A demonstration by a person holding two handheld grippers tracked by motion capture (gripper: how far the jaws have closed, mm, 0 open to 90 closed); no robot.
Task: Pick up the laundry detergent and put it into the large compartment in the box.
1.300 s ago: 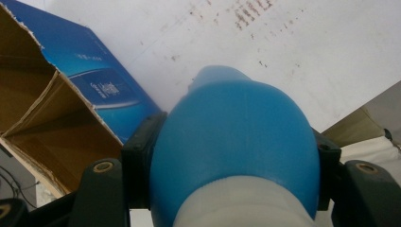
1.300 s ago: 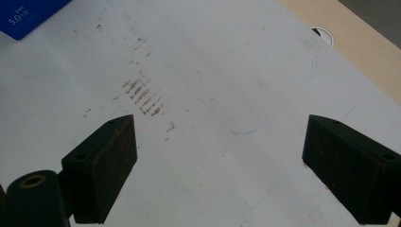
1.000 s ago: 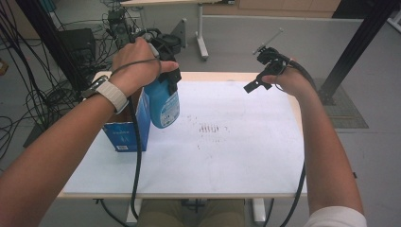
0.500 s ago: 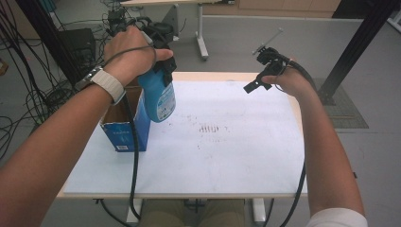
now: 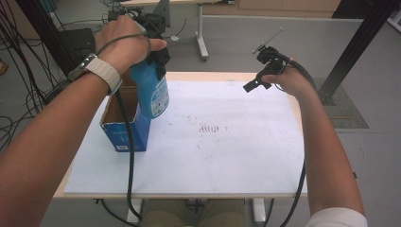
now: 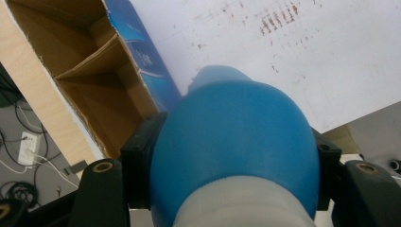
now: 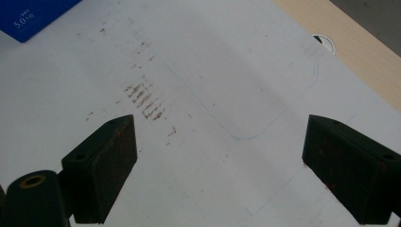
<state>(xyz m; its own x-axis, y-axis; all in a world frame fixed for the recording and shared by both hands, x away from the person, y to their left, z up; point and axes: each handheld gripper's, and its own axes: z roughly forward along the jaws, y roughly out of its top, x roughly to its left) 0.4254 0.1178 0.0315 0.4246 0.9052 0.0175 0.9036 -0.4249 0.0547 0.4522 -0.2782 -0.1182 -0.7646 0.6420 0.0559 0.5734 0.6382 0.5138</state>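
Overhead, a person's two forearms reach in over a white table [image 5: 246,156] marked with brown smudges [image 5: 210,128]. Held in the person's left hand, the left gripper [image 5: 158,54] grasps a blue bottle [image 5: 153,92] by its shoulder, jaws pressed against both sides just below the white neck [image 6: 243,208]. That bottle hangs upright in the air, its base above the right edge of an open blue cardboard box [image 5: 124,124] standing near the table's left side. Inside the box, brown dividers form compartments. Well apart, at the table's far right, the right gripper [image 7: 220,163] hovers with its jaws spread wide and nothing between them.
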